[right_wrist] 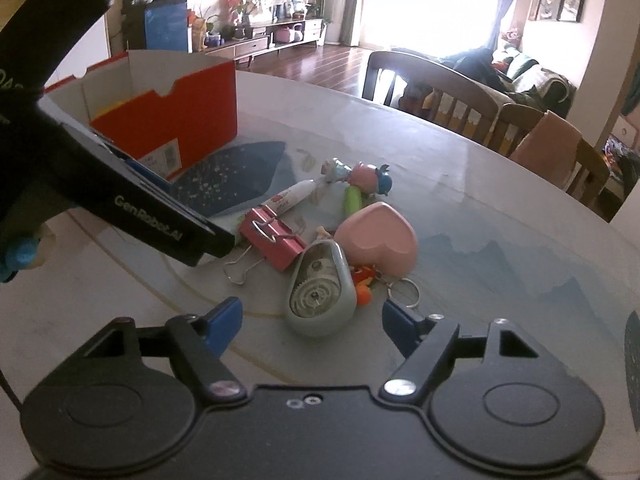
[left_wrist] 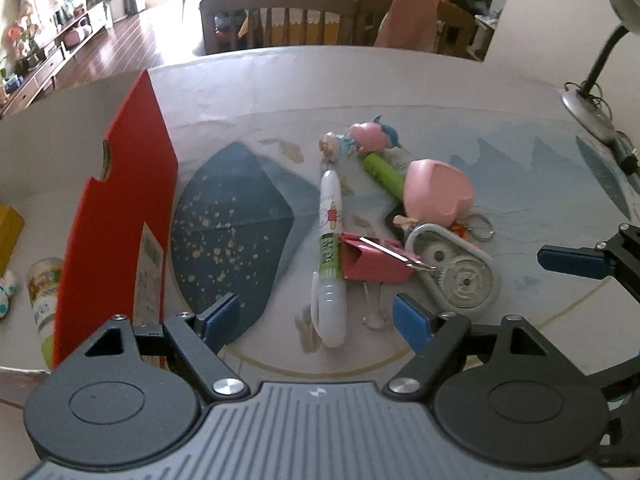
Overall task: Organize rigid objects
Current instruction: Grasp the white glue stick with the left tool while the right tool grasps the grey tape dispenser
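**Small objects heaped on a patterned table beside a red box**

Left wrist view: the left gripper (left_wrist: 316, 318) hangs over the table (left_wrist: 400, 80) with its blue-padded jaws spread wide and nothing pressed between them; the lower end of a white pen (left_wrist: 330, 256) lies on the cloth in the gap. The table wears a pale cover printed with blue mountain shapes. To the pen's right sits a tight heap: a pink binder clip (left_wrist: 374, 260), a grey tape dispenser (left_wrist: 456, 268), a pink heart-shaped dish (left_wrist: 438, 192), a green pen (left_wrist: 382, 170) and a small pig figure (left_wrist: 366, 138). A red box (left_wrist: 116, 216) stands open at the left with a bottle (left_wrist: 44, 292) inside. Beyond the table edge are wooden chairs (left_wrist: 276, 16), a dark wood floor and a bright window. A desk lamp (left_wrist: 600, 60) stands at the far right.

Right wrist view: the right gripper (right_wrist: 312, 324) has its jaws apart, empty, with the tape dispenser's (right_wrist: 320, 292) near end lying between the tips, untouched. The heap sits just ahead, the red box (right_wrist: 180, 120) behind it at left. A low sideboard (right_wrist: 276, 38) with plants lines the far wall.
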`<control>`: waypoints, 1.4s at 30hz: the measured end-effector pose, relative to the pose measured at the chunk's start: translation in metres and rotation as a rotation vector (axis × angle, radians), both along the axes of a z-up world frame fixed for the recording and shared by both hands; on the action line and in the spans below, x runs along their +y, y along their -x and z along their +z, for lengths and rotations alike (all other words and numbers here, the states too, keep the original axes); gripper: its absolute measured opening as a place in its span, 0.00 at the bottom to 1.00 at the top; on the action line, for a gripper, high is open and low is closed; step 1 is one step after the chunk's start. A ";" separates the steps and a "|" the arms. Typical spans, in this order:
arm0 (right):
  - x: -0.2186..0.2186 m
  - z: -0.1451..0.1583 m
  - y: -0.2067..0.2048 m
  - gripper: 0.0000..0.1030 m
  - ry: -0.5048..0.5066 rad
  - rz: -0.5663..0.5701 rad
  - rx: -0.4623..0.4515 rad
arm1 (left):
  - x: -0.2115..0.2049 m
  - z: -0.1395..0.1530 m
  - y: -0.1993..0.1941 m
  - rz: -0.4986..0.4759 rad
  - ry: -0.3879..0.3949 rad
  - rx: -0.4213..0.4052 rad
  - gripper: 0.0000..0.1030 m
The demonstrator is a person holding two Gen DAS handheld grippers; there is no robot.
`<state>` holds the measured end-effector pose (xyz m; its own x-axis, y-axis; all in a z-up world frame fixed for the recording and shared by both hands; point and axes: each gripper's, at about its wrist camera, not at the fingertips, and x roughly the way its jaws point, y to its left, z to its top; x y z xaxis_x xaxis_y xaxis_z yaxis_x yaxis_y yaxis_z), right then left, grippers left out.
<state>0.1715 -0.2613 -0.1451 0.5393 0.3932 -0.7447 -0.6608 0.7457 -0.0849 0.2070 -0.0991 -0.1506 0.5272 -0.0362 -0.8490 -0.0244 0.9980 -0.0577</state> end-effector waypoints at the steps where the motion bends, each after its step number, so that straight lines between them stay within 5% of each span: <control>1: 0.001 -0.002 -0.001 0.73 0.001 0.003 -0.001 | 0.000 -0.003 -0.001 0.003 -0.003 0.002 0.81; 16: 0.020 -0.027 -0.011 0.65 0.082 0.036 -0.062 | 0.006 -0.026 -0.014 0.024 -0.025 0.020 0.80; 34: 0.033 -0.036 -0.017 0.49 0.130 0.014 -0.104 | -0.010 -0.025 -0.030 -0.083 -0.030 -0.013 0.21; 42: 0.014 -0.019 -0.022 0.49 -0.011 -0.070 0.030 | 0.002 -0.020 -0.029 -0.044 0.091 0.037 0.21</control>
<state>0.1936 -0.2471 -0.1642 0.5436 0.3635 -0.7565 -0.6087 0.7913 -0.0573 0.2360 -0.0970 -0.1706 0.4916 -0.1370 -0.8600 0.0159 0.9888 -0.1484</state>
